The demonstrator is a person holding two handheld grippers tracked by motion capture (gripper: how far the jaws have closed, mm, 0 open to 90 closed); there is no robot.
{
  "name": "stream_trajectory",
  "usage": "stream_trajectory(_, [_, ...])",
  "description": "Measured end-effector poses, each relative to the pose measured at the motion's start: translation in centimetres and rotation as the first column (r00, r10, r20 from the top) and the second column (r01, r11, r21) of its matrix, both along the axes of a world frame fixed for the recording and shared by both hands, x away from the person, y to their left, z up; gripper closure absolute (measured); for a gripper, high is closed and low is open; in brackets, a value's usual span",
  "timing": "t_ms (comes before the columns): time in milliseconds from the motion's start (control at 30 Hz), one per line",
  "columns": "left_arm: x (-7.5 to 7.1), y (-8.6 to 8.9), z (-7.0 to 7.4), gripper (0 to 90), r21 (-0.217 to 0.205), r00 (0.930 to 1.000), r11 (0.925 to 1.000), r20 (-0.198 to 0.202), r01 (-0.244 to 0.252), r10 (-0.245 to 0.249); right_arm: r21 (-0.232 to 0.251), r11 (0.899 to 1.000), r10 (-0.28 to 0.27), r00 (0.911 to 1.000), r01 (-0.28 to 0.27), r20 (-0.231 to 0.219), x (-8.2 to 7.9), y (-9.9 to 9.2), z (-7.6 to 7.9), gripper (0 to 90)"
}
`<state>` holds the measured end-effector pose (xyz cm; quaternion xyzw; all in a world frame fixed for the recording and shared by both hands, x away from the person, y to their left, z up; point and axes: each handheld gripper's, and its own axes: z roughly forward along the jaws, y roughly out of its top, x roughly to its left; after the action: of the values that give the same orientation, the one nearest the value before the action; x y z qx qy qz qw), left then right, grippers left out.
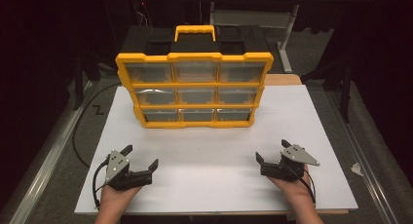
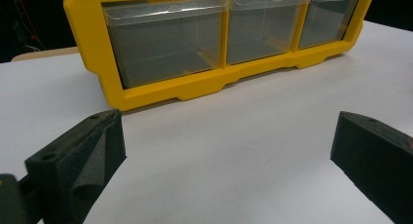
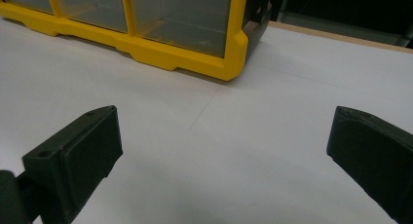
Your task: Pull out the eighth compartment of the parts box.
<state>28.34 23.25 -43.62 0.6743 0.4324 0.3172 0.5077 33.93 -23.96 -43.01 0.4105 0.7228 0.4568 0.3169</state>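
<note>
The left gripper (image 1: 141,156) rests low on the white board (image 1: 209,160), near the front left corner. Its two black jaws are spread wide with nothing between them. To start well, it should lift and go straight ahead to the drawer box (image 1: 195,90), and line up with one drawer front before it closes.

The drawer box stands upright at the back middle of the board, well apart from both grippers. It is made of hard yellow plastic with a black back and a yellow handle (image 1: 195,32) on top. It has nine see-through drawers (image 2: 165,39) in three rows. They look smooth and shiny, with square corners.

The right gripper (image 1: 270,151) rests near the front right corner. Its jaws are spread wide too, and hold nothing. The jaw pads (image 3: 92,141) look soft, dark and blocky.
</note>
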Motion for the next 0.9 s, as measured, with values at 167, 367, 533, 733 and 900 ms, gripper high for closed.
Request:
stream_trajectory(167, [0.1,-0.1,-0.1,0.3,0.006,0.9999,0.9999,-0.008,0.013,-0.013,-0.016,1.000,0.003,1.0000,-0.003,0.003,1.0,0.9,0.2,1.0])
stream_trajectory(367, [0.0,-0.1,-0.1,0.3,0.007,0.9998,0.9999,-0.010,0.015,-0.015,-0.046,0.999,0.000,0.9998,-0.001,-0.017,2.7,1.9,0.1,1.0])
stream_trajectory(533, [0.0,-0.1,-0.2,0.3,0.004,0.9998,0.9999,-0.014,0.016,-0.016,-0.076,0.997,0.010,0.9998,-0.011,-0.017,3.7,2.6,-0.1,1.1])
stream_trajectory(733, [0.0,-0.1,-0.2,0.2,0.001,0.9998,0.9999,-0.010,0.015,-0.015,-0.100,0.995,0.004,0.9998,-0.005,-0.018,4.9,3.3,-0.2,1.1])
stream_trajectory(900, [-0.1,-0.1,-0.2,0.3,-0.001,0.9998,0.9999,-0.008,0.017,-0.017,-0.104,0.994,-0.020,0.9997,0.018,-0.016,5.9,3.4,0.0,1.2])
